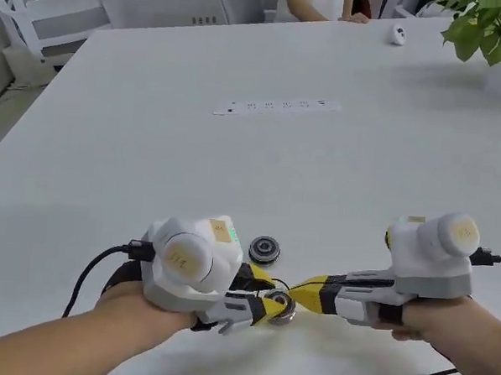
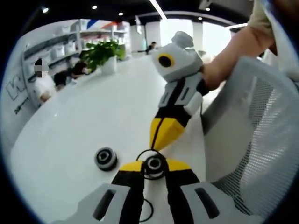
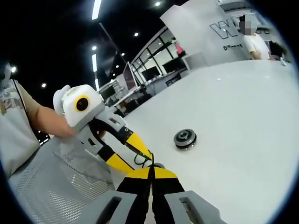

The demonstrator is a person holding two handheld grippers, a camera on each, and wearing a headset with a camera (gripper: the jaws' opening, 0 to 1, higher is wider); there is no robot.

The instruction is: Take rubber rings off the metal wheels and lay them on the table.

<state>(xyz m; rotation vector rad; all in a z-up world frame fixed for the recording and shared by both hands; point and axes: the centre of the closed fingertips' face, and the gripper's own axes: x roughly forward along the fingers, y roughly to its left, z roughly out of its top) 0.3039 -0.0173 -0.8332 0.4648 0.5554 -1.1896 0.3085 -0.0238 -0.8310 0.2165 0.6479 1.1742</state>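
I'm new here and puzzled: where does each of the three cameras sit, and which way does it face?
Head view: on the headset, looking down at the table; left hand and right hand show.
Left gripper view: on the left tool, facing its held wheel; the right hand shows.
Right gripper view: on the right tool, facing the left hand.
All share the loose wheel.

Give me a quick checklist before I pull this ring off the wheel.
1. Left gripper clamped on the metal wheel: ok.
2. Right gripper pinching the rubber ring: ok.
3. Ring already lifted off the wheel's rim all round: cannot tell.
4. Second wheel lying apart from both grippers: ok.
5. Bare table nearby to lay the ring: ok.
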